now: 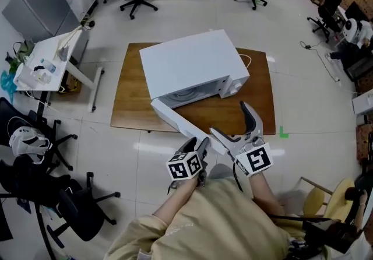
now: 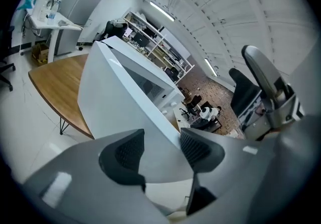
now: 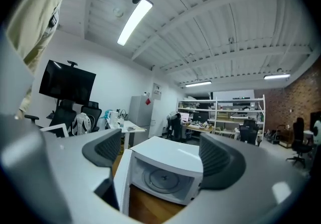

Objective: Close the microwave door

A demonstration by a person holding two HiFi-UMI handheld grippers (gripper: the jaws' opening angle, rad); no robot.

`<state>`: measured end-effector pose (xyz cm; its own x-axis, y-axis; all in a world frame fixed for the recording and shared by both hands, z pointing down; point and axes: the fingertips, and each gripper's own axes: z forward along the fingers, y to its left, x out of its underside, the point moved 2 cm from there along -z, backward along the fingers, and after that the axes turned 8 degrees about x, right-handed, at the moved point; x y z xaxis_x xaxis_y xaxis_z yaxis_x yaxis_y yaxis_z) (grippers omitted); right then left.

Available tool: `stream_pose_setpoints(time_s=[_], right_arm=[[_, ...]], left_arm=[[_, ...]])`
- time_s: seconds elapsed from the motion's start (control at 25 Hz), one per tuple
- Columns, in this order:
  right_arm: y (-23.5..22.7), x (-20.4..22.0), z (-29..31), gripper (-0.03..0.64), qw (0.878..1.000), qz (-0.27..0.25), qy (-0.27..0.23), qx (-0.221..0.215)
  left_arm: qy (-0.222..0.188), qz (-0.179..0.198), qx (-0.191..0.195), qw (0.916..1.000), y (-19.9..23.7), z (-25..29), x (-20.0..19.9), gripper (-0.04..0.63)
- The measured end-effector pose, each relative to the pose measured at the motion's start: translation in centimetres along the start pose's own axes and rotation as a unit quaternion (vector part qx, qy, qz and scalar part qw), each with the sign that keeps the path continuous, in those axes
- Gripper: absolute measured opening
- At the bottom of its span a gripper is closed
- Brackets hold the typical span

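A white microwave (image 1: 192,63) stands on a wooden table (image 1: 131,101). Its door (image 1: 175,116) swings out towards me past the table's front edge. My left gripper (image 1: 201,143) is at the door's free end. In the left gripper view the door's edge (image 2: 115,97) fills the gap of the left gripper (image 2: 160,150), and both pads sit against it. My right gripper (image 1: 230,120) hovers just right of the door, open and empty. The right gripper view looks between the open right gripper (image 3: 160,152) into the microwave (image 3: 170,160), where the round turntable shows, with the door (image 3: 122,178) at the left.
A white desk (image 1: 46,63) with clutter and a grey cabinet (image 1: 41,2) stand at the left. Black office chairs (image 1: 35,177) are at the lower left and along the back. A yellow chair (image 1: 326,200) is at the lower right. A green mark (image 1: 283,132) is on the floor.
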<state>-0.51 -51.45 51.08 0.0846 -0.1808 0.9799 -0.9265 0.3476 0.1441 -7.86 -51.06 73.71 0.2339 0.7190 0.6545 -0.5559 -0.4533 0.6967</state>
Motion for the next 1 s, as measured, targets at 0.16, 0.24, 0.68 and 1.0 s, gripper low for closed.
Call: stream_pose_setpoints(time_s=[0.16, 0.24, 0.68, 1.0], right_arm=[[-4.4, 1.0, -3.1, 0.474, 1.0, -0.004, -0.017, -0.015], [-5.7, 0.5, -3.2, 0.474, 0.999, -0.008, -0.027, -0.024], [-16.2, -1.1, -4.4, 0.474, 1.0, 0.005, -0.022, 0.005], [-19.9, 0.6, -6.0, 0.474, 0.999, 0.037, 0.014, -0.001]], left_arm=[[0.0, -0.036, 0.008, 0.9993, -2.0, 5.3, 0.8, 0.212], [-0.005, -0.054, 0.006, 0.9985, -2.1, 6.8, -0.1, 0.201], [-0.093, -0.027, -0.081, 0.992, 1.0, 16.8, -9.1, 0.003], [-0.079, -0.006, -0.084, 0.9933, -0.3, 18.1, -7.7, 0.005]])
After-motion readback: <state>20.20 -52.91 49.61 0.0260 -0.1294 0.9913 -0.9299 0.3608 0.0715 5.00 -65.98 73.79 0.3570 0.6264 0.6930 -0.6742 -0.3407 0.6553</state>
